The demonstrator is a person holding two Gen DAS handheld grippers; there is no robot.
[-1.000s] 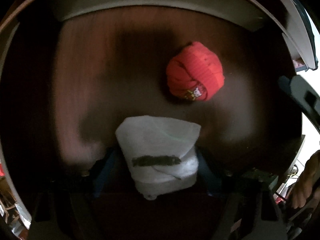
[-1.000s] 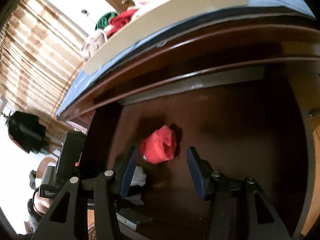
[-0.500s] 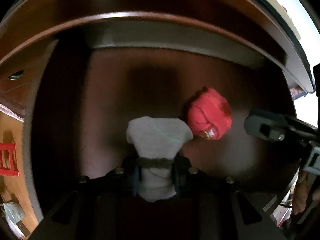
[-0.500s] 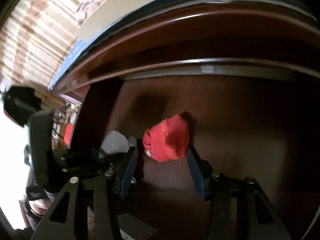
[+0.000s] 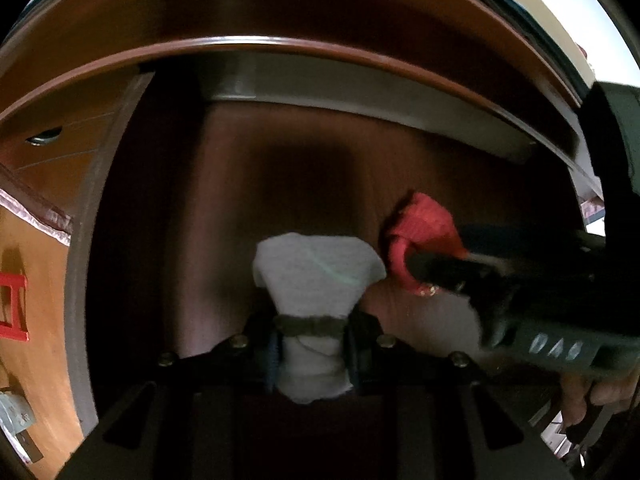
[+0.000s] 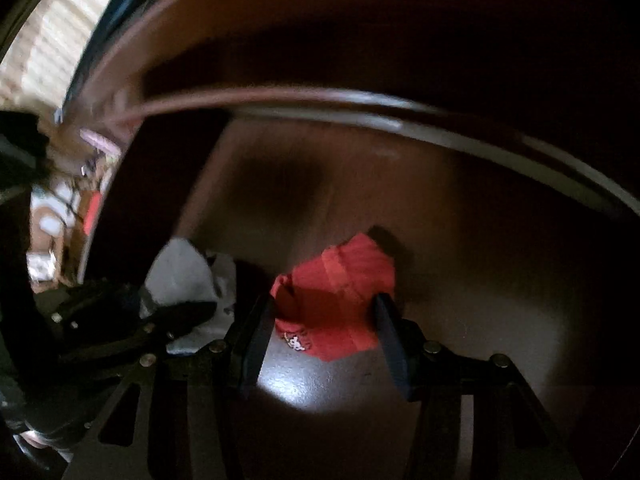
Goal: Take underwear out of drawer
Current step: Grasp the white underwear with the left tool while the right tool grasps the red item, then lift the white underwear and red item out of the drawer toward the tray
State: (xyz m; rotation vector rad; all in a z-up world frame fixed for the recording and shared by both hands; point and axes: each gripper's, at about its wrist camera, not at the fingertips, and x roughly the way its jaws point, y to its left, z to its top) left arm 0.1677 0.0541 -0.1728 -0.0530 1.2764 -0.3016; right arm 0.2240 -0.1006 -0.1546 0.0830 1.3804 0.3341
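Closing right gripper [image 6: 326,320], jaws apart astride red underwear [image 6: 336,300]: pinch centrally, lift clear; left gripper [image 5: 312,344] clamps white underwear [image 5: 316,276].

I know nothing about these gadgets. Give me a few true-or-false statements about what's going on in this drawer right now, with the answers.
1. The left hand-held gripper is clamped on a white rolled garment. True.
2. The right hand-held gripper is shut on a blue garment. False: its jaws are open either side of a red rolled garment.
3. The red garment lies on the drawer floor. True.
4. The white garment sits to the right of the red one in the left wrist view. False: it is on the left.
5. The drawer is packed full of clothes. False: only these two pieces show.
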